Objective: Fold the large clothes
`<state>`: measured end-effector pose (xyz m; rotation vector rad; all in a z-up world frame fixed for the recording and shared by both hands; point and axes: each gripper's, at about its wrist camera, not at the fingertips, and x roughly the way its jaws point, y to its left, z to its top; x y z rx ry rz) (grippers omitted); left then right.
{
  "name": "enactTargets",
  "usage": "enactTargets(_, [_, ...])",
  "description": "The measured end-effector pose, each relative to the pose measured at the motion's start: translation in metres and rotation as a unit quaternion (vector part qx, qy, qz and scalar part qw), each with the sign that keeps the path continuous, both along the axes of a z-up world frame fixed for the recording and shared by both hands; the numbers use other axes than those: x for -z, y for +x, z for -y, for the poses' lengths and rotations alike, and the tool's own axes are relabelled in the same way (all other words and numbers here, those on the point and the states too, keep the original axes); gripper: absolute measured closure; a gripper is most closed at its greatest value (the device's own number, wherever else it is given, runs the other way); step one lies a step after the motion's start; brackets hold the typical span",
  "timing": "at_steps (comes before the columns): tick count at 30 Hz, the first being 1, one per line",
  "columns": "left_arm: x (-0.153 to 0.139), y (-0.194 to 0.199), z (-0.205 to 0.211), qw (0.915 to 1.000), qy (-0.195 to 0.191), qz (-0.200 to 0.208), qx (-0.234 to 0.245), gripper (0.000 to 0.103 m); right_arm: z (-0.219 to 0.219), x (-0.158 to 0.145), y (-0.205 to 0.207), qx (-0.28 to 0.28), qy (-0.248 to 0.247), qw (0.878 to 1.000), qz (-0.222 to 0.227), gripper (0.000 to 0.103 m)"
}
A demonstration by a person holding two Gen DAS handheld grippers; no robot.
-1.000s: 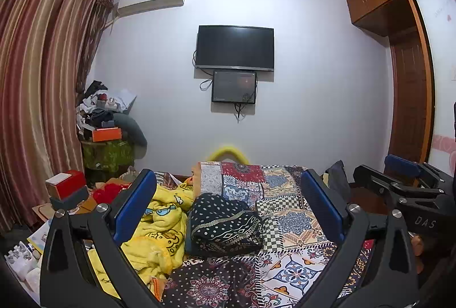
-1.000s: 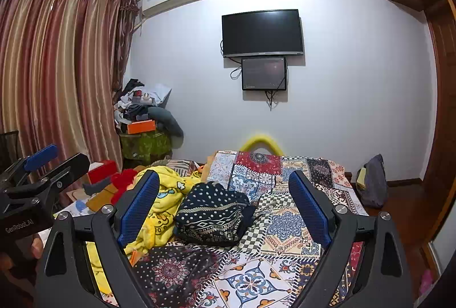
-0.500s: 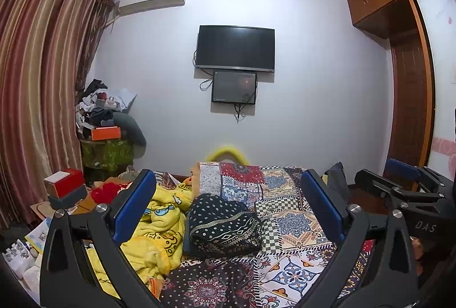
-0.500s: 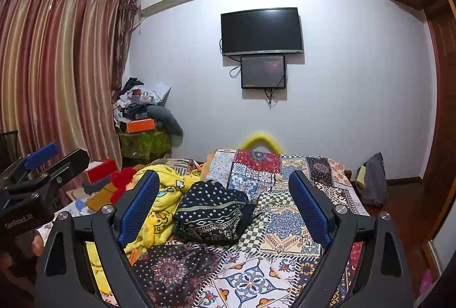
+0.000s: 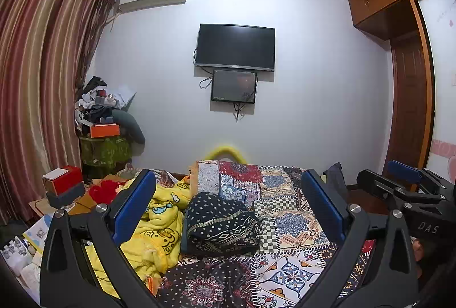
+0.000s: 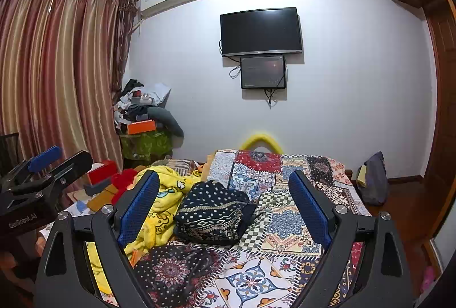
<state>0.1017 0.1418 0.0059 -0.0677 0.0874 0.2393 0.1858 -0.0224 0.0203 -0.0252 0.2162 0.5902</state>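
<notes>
A patchwork-covered bed [image 5: 287,211] carries the work: a yellow cartoon blanket [image 5: 155,225] heaped at its left edge, a dark dotted garment [image 5: 222,222] bundled just beside it. The left tool [image 5: 228,211] and right tool [image 6: 225,206] hover above, jaws wide apart and empty. Likely trouble: pinching the bundle mid-fold would lift several layers together, or snag the blanket alongside.
</notes>
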Motion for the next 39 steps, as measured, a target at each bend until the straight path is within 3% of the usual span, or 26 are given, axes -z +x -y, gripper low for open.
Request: enactTargets(39, [0.007,0.008,0.001,0.9996,-0.003,-0.020,0.018,0.001,-0.011,0.004,0.001,0.002,0.001,1.000,-0.006,0.012])
